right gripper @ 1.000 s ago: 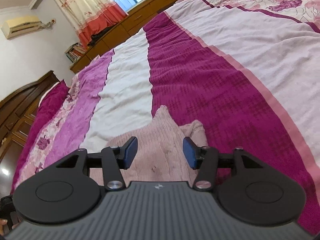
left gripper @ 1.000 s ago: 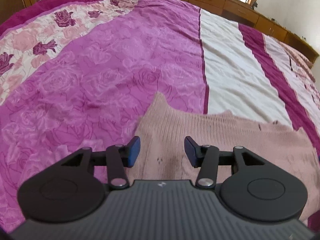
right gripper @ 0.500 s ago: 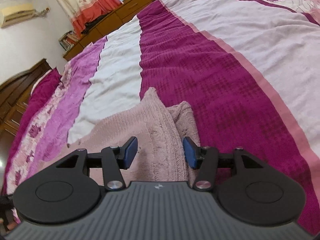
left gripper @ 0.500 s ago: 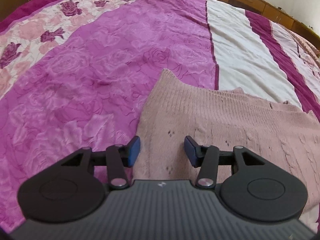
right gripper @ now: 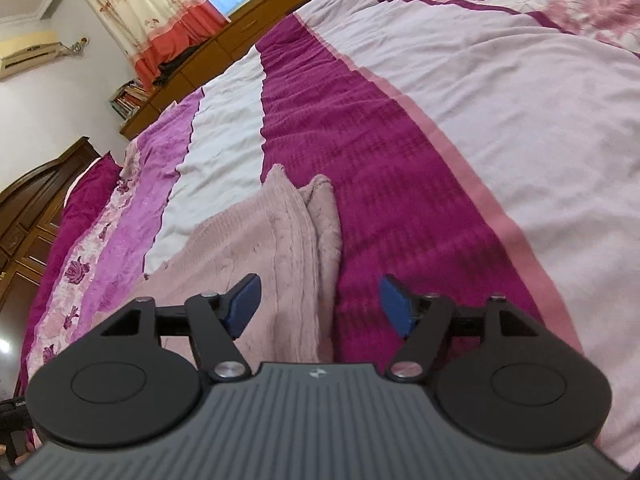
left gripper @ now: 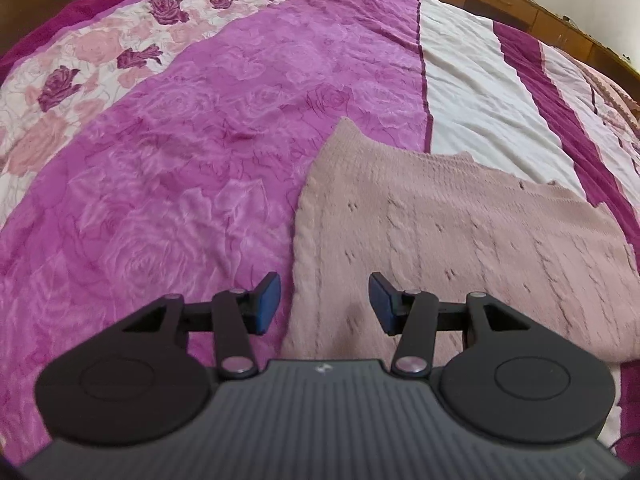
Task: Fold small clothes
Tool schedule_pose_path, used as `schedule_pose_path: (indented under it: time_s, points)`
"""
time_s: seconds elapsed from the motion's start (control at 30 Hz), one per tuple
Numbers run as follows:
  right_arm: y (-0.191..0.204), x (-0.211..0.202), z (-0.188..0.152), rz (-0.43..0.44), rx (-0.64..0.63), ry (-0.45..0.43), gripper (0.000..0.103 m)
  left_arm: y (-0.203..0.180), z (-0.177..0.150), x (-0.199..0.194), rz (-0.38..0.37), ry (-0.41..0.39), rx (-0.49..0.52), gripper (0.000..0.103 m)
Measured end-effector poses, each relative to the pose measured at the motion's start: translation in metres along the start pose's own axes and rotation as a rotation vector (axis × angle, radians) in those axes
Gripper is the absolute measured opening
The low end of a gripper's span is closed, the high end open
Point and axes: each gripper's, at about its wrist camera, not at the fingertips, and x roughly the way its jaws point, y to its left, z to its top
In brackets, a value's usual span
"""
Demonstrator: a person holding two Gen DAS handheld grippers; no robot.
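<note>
Left tool (left gripper: 324, 302): jaws part-way apart, nothing between the pads; it hangs over the left edge of the garment, one pad above the bedspread, the other above the knit.
Right tool (right gripper: 320, 306): jaws opening and already wide, holding nothing; the garment's right edge lies below the gap.
Pink knit sweater (left gripper: 460, 236): lies flat on the bed near its near edge, across the magenta, white and dark purple stripes; in the right wrist view a layer appears doubled over along its right side (right gripper: 320, 216).
Progress: by my reading at least one fold is in; whether more are done I cannot tell, and the final folds look still to come.
Bedspread (left gripper: 200, 160): striped, rose-patterned, lightly wrinkled, soft.
Room: wooden cabinets (right gripper: 224, 44) along the bed's far edge, curtain (right gripper: 160, 12) at a bright window, air conditioner (right gripper: 28, 54) on the wall, dark headboard (right gripper: 36, 184).
</note>
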Motion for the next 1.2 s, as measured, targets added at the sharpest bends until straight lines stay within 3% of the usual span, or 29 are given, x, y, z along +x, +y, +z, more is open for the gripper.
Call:
schedule_pose_path:
  time_s: [0.4, 1.2]
  points:
    - [-0.003, -0.005, -0.012, 0.002, 0.02, 0.027, 0.077, -0.016, -0.028, -0.02, 0.003, 0.033, 0.02, 0.051]
    - [-0.002, 0.016, -0.02, 0.043, 0.023, 0.062, 0.078, -0.027, -0.035, -0.009, 0.044, 0.091, 0.023, 0.051]
